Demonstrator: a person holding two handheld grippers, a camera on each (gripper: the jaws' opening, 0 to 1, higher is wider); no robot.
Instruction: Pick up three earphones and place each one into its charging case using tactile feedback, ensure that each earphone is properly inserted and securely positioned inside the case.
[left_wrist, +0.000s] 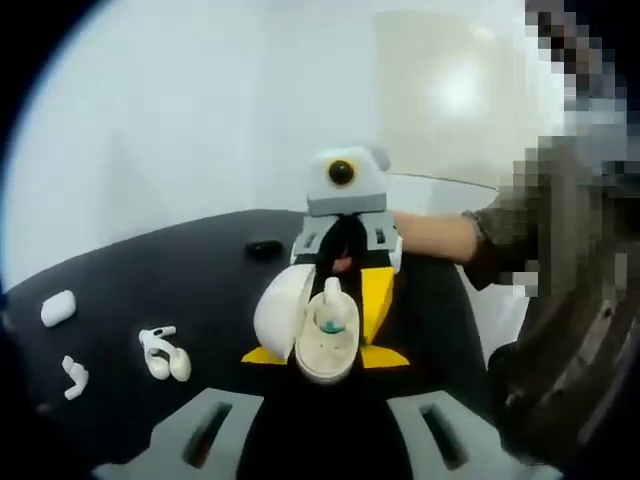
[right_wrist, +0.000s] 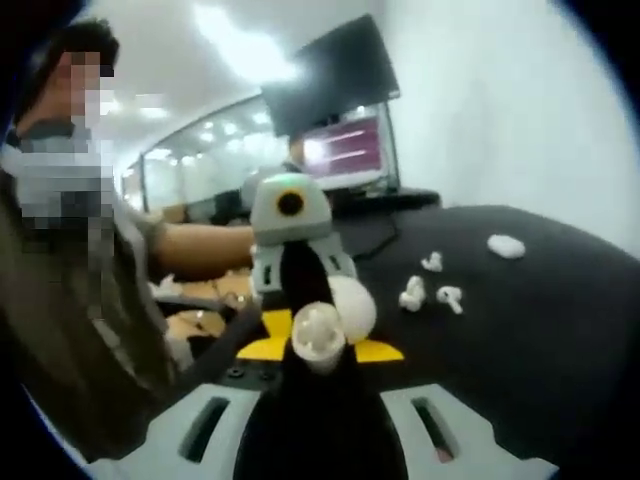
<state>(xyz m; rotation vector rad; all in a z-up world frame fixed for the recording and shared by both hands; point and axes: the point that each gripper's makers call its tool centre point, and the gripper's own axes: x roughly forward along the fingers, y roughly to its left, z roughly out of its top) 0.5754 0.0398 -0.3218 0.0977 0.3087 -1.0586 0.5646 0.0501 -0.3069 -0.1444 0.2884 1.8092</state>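
Observation:
An open white charging case (left_wrist: 322, 345) sits between the yellow tips of my left gripper (left_wrist: 322, 358), which is shut on it, lid (left_wrist: 280, 310) swung to the left. A white earphone (left_wrist: 332, 298) stands upright in the case. Straight above it, the right gripper (left_wrist: 342, 262) comes in from the far side with its black jaws pressed together on the earphone's top. In the right gripper view the same case (right_wrist: 318, 338) is at the tip of my right gripper (right_wrist: 318, 350), and the left gripper (right_wrist: 300, 285) faces me behind it.
On the black table (left_wrist: 150, 270) lie a pair of loose earphones (left_wrist: 165, 355), a single one (left_wrist: 75, 375), a closed white case (left_wrist: 58, 307) and a small black object (left_wrist: 263, 247). The loose earphones (right_wrist: 412, 293) also lie right of the grippers. A person's forearm (left_wrist: 435, 235) reaches in.

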